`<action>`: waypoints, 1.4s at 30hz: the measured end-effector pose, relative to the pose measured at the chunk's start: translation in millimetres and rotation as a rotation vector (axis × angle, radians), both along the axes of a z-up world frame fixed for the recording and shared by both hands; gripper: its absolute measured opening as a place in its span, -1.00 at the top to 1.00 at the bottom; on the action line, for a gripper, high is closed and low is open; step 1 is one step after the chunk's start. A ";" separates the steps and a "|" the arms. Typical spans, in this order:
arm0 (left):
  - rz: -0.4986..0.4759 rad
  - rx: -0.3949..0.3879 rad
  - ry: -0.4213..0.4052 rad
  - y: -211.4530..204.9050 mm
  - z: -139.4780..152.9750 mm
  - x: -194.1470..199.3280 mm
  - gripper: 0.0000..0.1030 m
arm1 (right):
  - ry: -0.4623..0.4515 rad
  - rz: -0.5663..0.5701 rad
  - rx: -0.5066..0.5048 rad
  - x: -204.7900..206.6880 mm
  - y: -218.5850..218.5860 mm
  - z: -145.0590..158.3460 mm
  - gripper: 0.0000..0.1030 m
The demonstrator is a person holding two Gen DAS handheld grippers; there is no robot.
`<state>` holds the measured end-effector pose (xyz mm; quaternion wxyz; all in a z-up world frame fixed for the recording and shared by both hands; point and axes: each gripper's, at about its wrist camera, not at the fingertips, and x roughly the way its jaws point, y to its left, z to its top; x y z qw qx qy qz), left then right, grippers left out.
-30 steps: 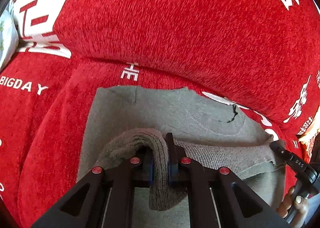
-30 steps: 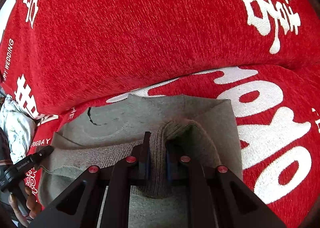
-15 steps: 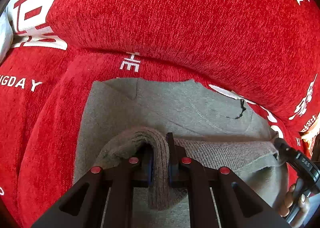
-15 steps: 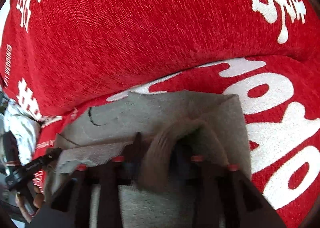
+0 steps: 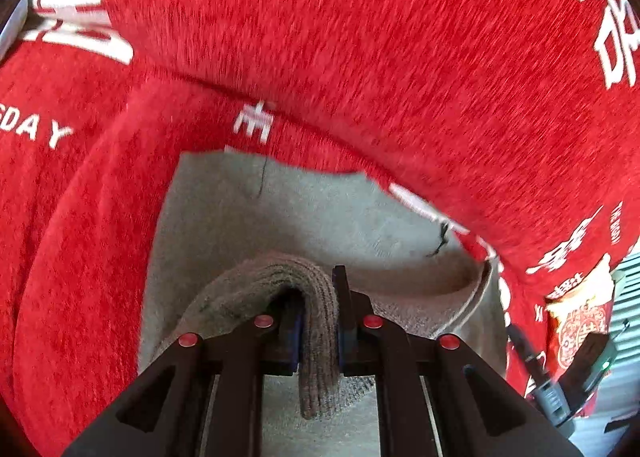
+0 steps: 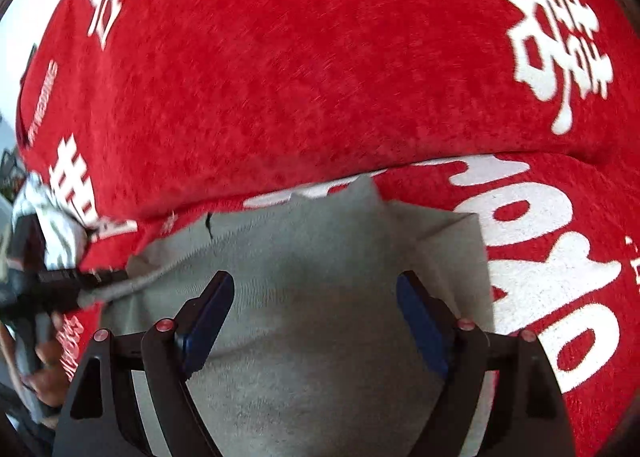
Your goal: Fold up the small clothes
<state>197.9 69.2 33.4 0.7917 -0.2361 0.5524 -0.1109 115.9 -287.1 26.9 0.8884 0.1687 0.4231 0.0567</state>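
1 grey garment [image 5: 280,225] on red sofa cover [image 5: 360,37] | left gripper [image 5: 318,321] clamped on its ribbed hem [image 5: 316,309] | right gripper [image 6: 312,309] fingers spread, garment between and beyond them, ungripped | right view only: left gripper pinching hem at left

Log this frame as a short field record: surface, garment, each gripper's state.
surface: red plush sofa cover with white lettering
garment: small grey knit garment, lying on the seat, partly folded
left gripper: shut on the garment's ribbed hem, a fold of it bunched between the pads
right gripper: open, jaws wide apart over the grey fabric, gripping nothing
fold status: not finished
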 end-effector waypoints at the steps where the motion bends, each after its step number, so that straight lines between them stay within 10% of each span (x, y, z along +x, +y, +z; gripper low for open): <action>1: 0.021 -0.018 -0.051 3.3 6.6 -1.6 0.77 | 0.000 0.016 -0.011 -0.4 4.8 -1.3 -0.67; 7: -0.044 0.088 -0.101 -14.2 -6.8 3.3 0.77 | 0.021 0.077 -0.047 5.1 34.6 -8.5 -0.67; 11: -0.038 -0.021 -0.106 -2.3 -23.8 -4.8 0.77 | 0.031 0.082 -0.060 6.7 39.8 -14.4 -0.67; 12: -0.005 -0.043 -0.101 3.4 -26.6 -7.0 0.33 | 0.035 0.084 -0.068 6.7 40.8 -16.2 -0.67; 13: 0.004 -0.060 -0.079 6.2 -31.0 -7.3 -0.84 | 0.039 0.084 -0.071 6.8 40.8 -18.1 -0.67; 14: -0.005 -0.120 -0.059 7.7 -35.4 -6.2 -1.00 | 0.043 0.084 -0.070 7.0 40.1 -19.2 -0.67; 24: -0.106 -0.188 -0.116 7.5 -10.8 -19.6 -0.99 | 0.042 0.093 -0.118 11.6 46.8 -17.6 -0.67; 29: -0.273 -0.054 -0.143 -46.9 -15.2 -21.4 -0.99 | 0.086 0.096 -0.147 24.4 45.6 -20.7 -0.67; 33: -0.219 0.124 -0.172 -41.3 -33.8 -23.3 -0.98 | 0.143 0.056 -0.338 28.3 38.4 -34.9 -0.68; 38: -0.246 0.435 -0.242 -42.2 -31.8 -43.2 -0.98 | 0.140 -0.011 -0.292 24.7 12.6 -33.5 -0.70; 42: -0.237 0.296 -0.281 -31.2 -11.8 -75.7 -0.98 | 0.077 -0.010 -0.250 -3.6 18.9 -14.5 -0.71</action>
